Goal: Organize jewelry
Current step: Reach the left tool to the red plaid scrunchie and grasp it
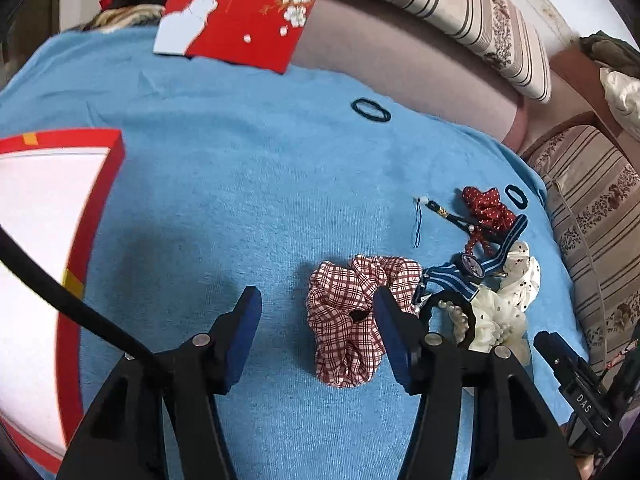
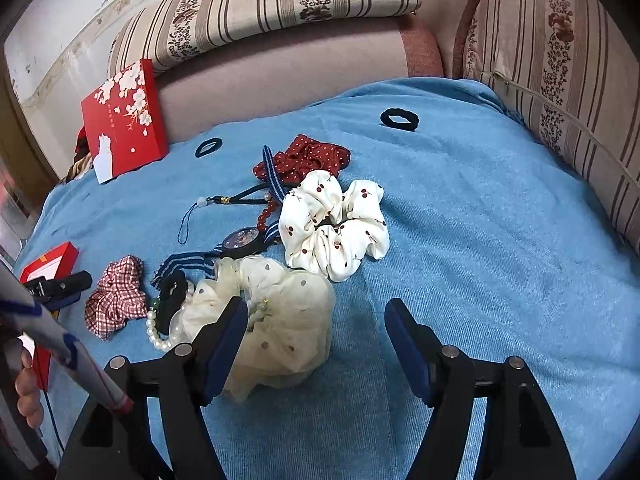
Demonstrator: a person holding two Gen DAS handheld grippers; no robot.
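Note:
A pile of hair pieces and jewelry lies on a blue towel (image 1: 248, 184). My left gripper (image 1: 316, 300) is open and empty, just above the towel; a red plaid scrunchie (image 1: 352, 316) lies at its right finger. An open red box (image 1: 44, 232) with a white lining sits to the left. My right gripper (image 2: 312, 308) is open and empty; a cream dotted scrunchie (image 2: 284, 320) lies by its left finger. Beyond it lie a white cherry-print scrunchie (image 2: 336, 224), a pearl bracelet (image 2: 158, 332), a striped-band watch (image 2: 240, 240), red beads (image 2: 266, 212) and a red dotted scrunchie (image 2: 308, 160).
The box's red flowered lid (image 2: 124, 120) leans against the sofa back at the far left. Black hair ties (image 2: 400, 119) (image 2: 208, 147) lie on the far part of the towel. Striped cushions (image 2: 560, 80) border the right and back. The left gripper (image 2: 60, 286) shows in the right wrist view.

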